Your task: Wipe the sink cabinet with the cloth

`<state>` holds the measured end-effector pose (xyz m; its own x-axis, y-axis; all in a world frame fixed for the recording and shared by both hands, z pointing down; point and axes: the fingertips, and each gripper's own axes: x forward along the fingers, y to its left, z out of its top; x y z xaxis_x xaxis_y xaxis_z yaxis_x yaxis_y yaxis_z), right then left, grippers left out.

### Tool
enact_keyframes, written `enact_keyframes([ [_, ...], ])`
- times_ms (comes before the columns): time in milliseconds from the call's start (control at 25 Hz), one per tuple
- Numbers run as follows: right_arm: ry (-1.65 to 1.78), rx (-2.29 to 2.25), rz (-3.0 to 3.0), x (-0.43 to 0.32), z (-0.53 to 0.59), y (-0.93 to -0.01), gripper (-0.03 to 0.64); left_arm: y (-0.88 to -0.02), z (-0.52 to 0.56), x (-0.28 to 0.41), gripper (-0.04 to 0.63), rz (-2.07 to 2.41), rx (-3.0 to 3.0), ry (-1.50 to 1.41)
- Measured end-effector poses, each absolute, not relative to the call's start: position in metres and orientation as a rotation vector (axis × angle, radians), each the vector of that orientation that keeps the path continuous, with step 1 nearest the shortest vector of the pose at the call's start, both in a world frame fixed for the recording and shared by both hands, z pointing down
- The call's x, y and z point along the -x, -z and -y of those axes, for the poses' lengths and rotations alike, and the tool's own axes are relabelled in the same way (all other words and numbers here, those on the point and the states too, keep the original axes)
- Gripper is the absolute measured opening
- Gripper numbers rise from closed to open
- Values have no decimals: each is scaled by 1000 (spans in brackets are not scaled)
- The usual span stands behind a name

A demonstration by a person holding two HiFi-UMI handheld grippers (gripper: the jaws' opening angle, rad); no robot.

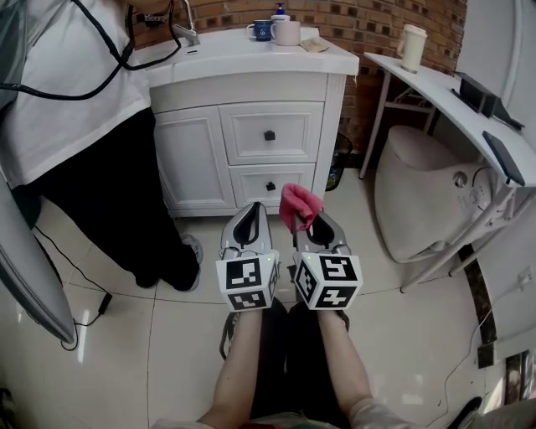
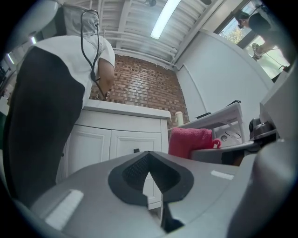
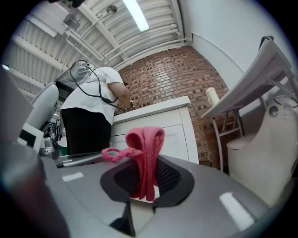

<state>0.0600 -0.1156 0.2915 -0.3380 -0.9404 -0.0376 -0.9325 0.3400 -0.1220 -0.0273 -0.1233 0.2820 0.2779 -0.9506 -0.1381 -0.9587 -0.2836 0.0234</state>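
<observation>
Two grippers — one pink cloth

The glossy pale tiled floor carries the white sink cabinet by the brick wall, a standing person's shoe just left of it, a black cable farther left, and a white table's legs at right.

Fuzzy pink terry cloth, smooth white-painted sink cabinet, glossy floor tiles, rough brick wall.

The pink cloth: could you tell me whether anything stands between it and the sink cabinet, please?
Nothing visible does: only bare floor separates the cloth, held in the right claw, from the sink cabinet.
</observation>
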Motion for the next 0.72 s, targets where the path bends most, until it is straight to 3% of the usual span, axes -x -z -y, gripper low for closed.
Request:
enact_keyframes([
  [720,37,1755,-2356,-86,113,-288,63,-288,122,34,15,-1849,2362,-231],
])
